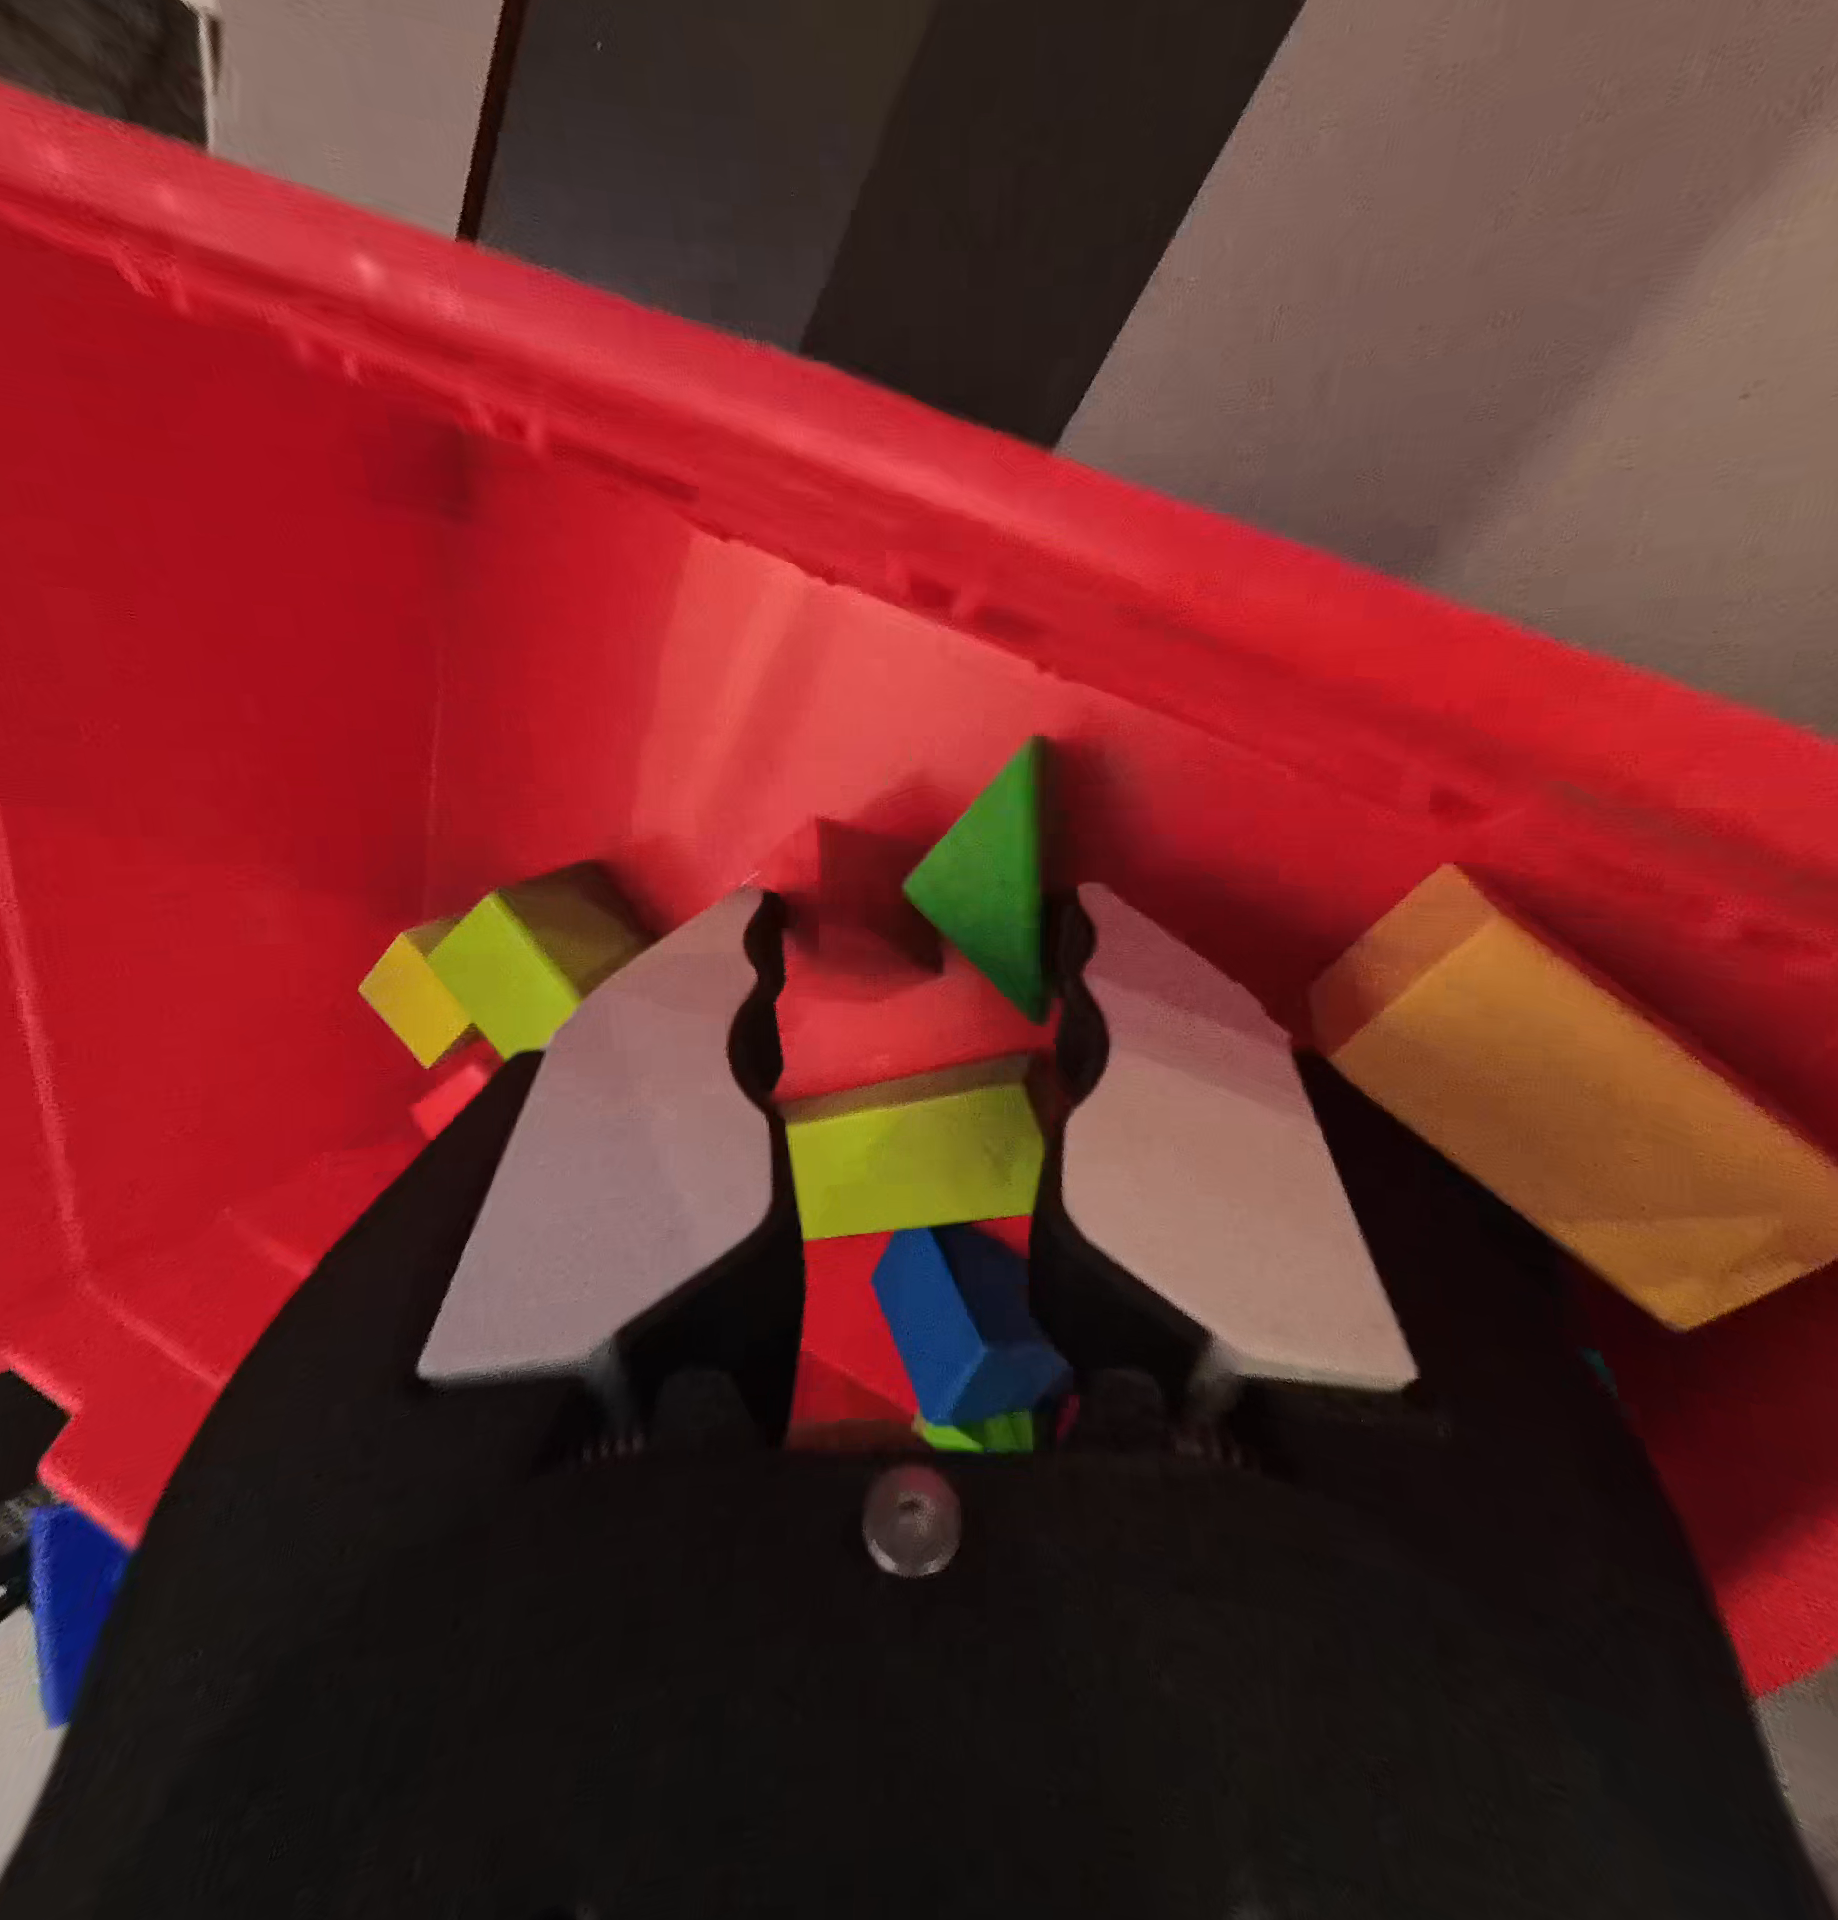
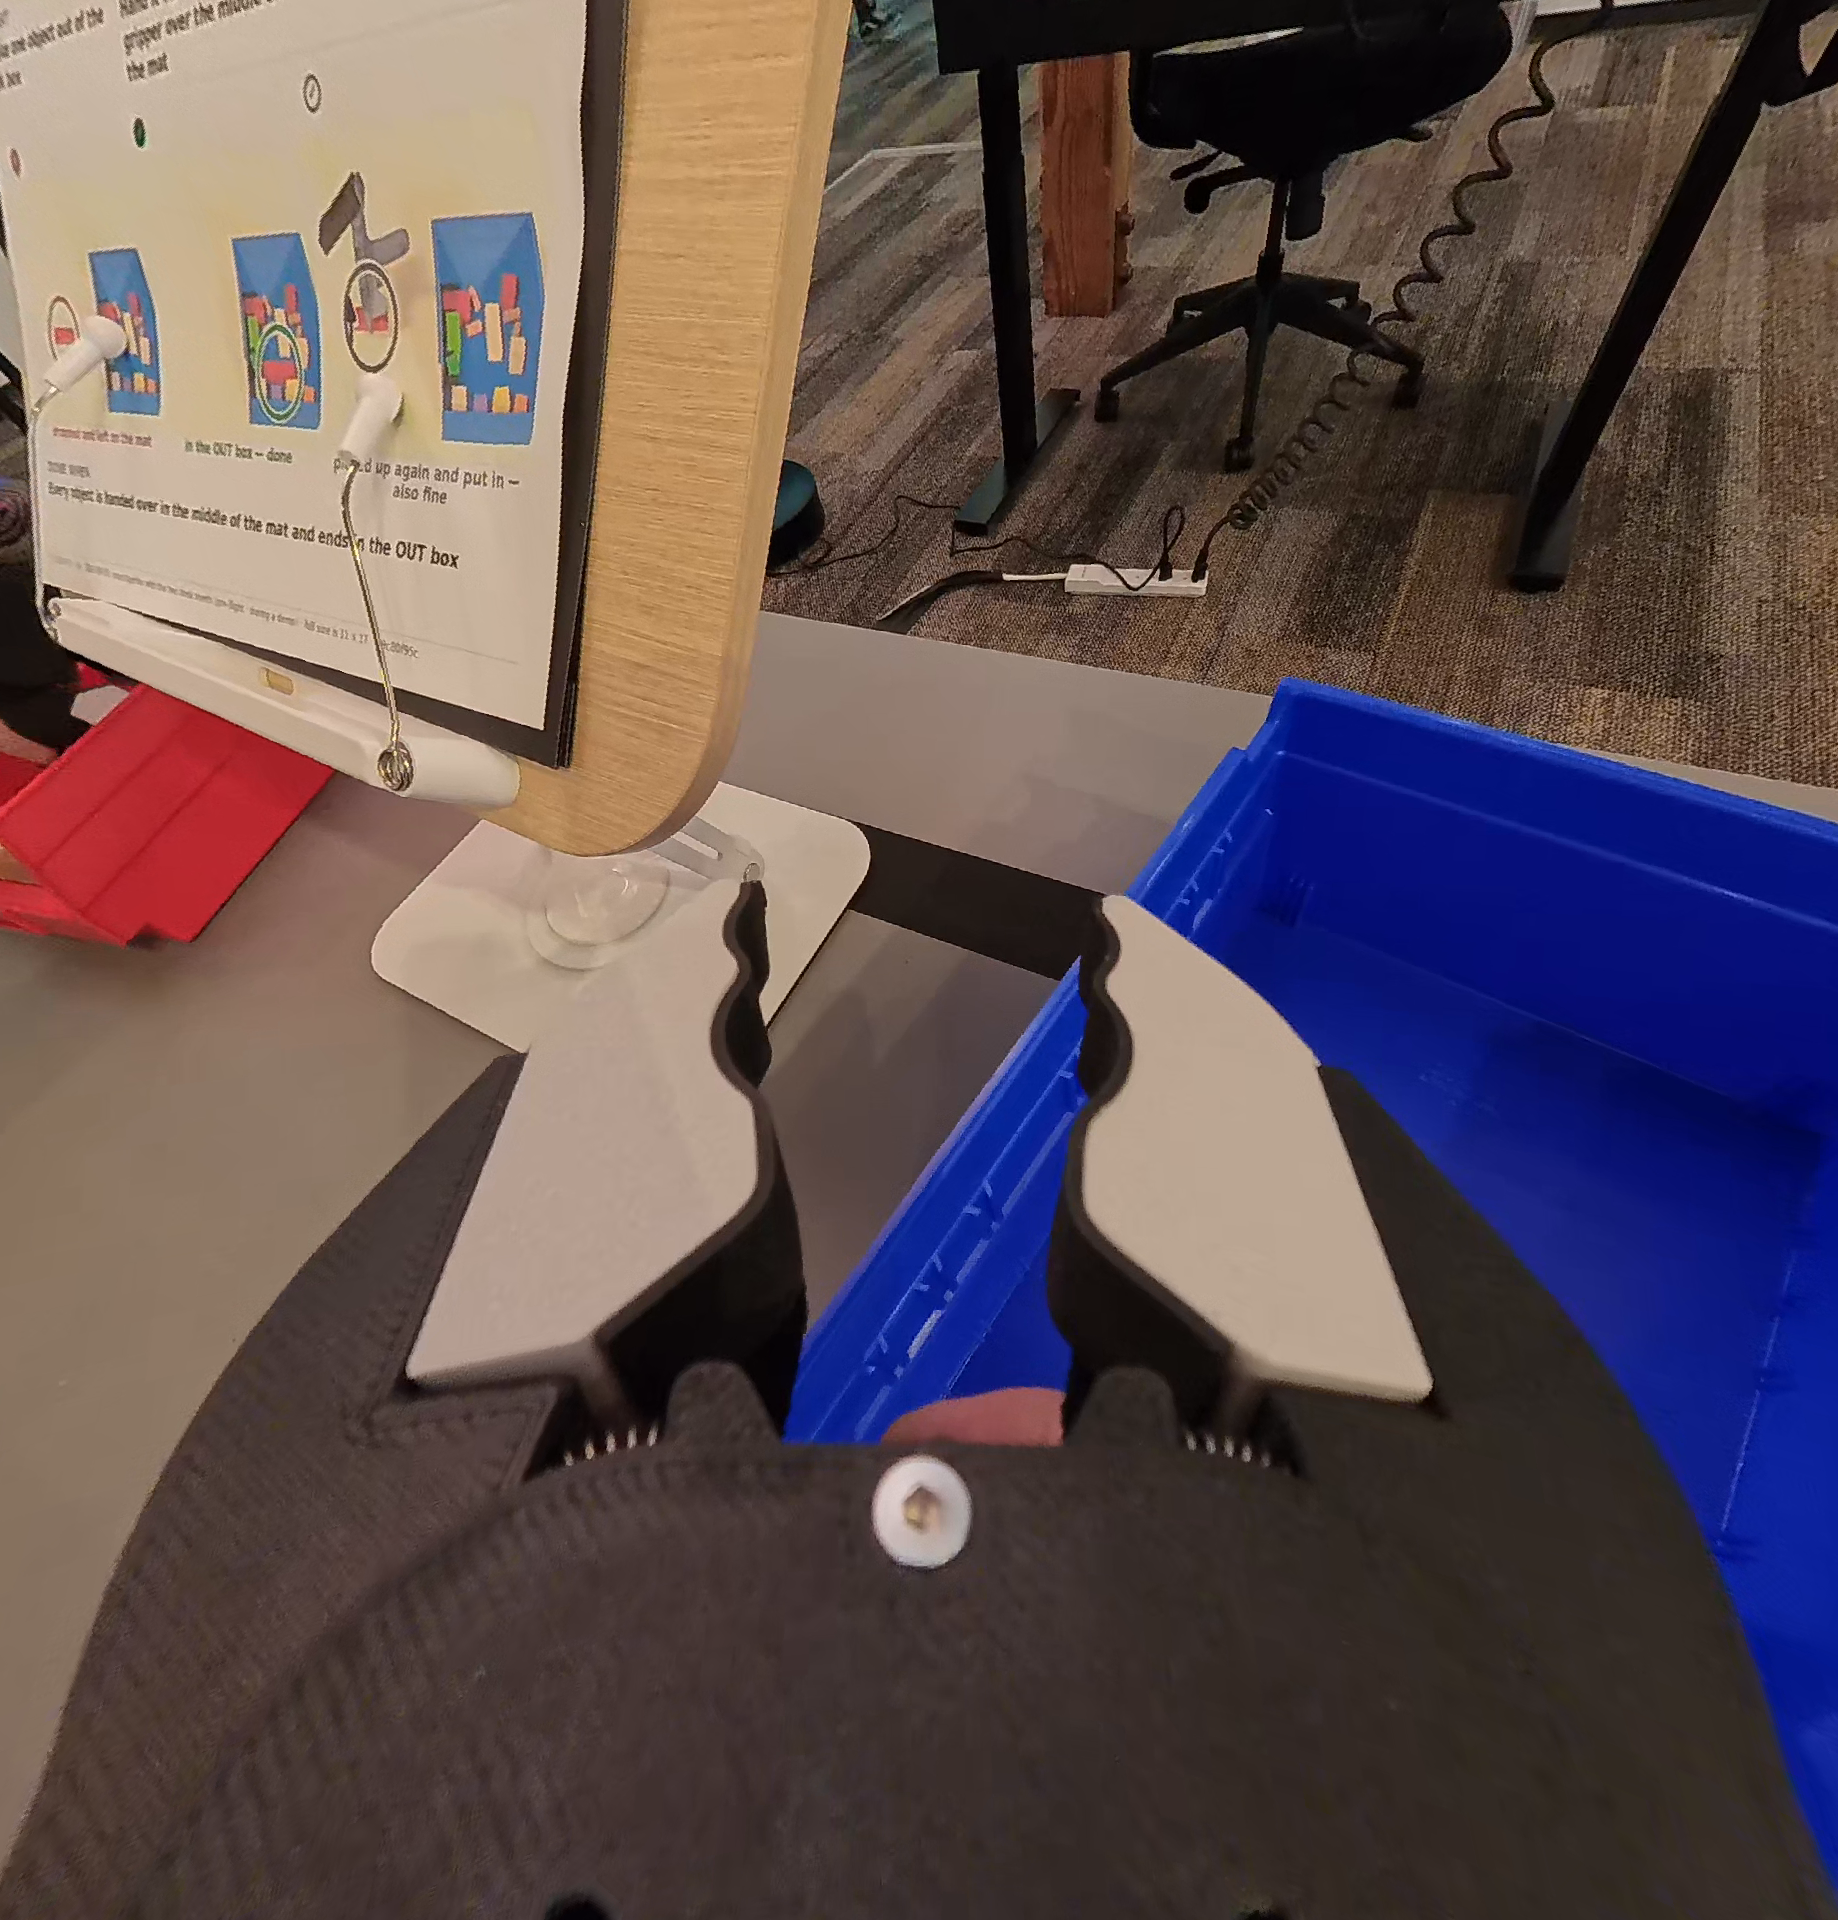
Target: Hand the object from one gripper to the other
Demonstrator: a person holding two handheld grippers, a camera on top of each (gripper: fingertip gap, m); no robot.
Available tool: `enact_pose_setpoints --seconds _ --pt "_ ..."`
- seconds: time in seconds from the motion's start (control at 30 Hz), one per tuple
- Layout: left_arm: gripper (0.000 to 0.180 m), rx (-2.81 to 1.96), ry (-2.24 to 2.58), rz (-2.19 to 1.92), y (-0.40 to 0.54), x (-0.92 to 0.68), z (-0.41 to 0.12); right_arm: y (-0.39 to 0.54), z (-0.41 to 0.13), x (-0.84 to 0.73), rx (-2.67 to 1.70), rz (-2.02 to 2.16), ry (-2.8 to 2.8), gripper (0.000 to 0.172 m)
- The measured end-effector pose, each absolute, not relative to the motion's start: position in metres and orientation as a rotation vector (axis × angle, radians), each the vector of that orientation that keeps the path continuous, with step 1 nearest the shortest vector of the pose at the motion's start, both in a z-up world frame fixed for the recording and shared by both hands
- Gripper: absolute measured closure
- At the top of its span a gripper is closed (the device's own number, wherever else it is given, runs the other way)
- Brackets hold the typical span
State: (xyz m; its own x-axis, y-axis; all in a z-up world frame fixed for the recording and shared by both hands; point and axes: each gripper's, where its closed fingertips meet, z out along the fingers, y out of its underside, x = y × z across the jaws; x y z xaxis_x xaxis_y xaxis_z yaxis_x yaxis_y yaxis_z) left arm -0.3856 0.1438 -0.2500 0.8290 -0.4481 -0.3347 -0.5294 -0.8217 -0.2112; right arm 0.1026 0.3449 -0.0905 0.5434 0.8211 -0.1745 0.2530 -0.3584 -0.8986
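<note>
In the left wrist view my left gripper (image 1: 920, 914) reaches into a red bin (image 1: 271, 623) with its jaws wide apart. Loose blocks lie under and between the fingers: a green triangular block (image 1: 988, 894) close to the right fingertip (image 1: 1123, 956), a red block (image 1: 863, 914), a lime block (image 1: 915, 1153) and a blue block (image 1: 956, 1330). Nothing is pressed between the pads. In the right wrist view my right gripper (image 2: 925, 935) is open and empty, above the left wall of a blue bin (image 2: 1517, 987).
An orange block (image 1: 1580, 1132) and lime and yellow blocks (image 1: 510, 966) lie beside the left fingers. A wooden stand with an instruction sheet (image 2: 375, 364) stands on the grey table (image 2: 167, 1122), with the red bin (image 2: 136, 831) behind it. Office chair and desk legs stand beyond.
</note>
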Motion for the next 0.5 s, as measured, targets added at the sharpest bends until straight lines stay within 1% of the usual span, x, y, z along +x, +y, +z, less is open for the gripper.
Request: enact_pose_setpoints --seconds 0.03,0.1,0.13,0.3,0.4,0.43,0.47,0.5 --pt "0.135 -2.698 0.753 0.39 0.143 -0.387 -0.249 0.345 -0.09 0.103 -1.882 0.797 -0.877 0.115" --pt "0.141 -2.646 0.799 0.366 0.145 -0.382 -0.247 0.345 -0.091 0.102 -1.883 0.797 -0.878 0.115" --pt "0.136 -2.653 0.812 0.366 0.144 -0.38 -0.247 0.345 -0.091 0.102 -1.885 0.796 -0.879 0.115" --pt "0.137 -2.577 0.946 0.341 0.151 -0.358 -0.246 0.345 -0.091 0.102 -1.883 0.795 -0.881 0.115" --pt "0.138 -2.654 0.952 0.298 0.14 -0.363 -0.261 0.345 -0.09 0.103 -1.883 0.797 -0.878 0.116" --pt "0.147 -2.672 0.929 0.265 0.136 -0.365 -0.262 0.345 -0.09 0.104 -1.883 0.797 -0.877 0.116" --pt "0.146 -2.696 0.905 0.285 0.134 -0.371 -0.262 0.345 -0.09 0.104 -1.881 0.798 -0.874 0.116" --pt "0.15 -2.711 0.904 0.303 0.131 -0.375 -0.263 0.345 -0.09 0.104 -1.881 0.799 -0.874 0.115"
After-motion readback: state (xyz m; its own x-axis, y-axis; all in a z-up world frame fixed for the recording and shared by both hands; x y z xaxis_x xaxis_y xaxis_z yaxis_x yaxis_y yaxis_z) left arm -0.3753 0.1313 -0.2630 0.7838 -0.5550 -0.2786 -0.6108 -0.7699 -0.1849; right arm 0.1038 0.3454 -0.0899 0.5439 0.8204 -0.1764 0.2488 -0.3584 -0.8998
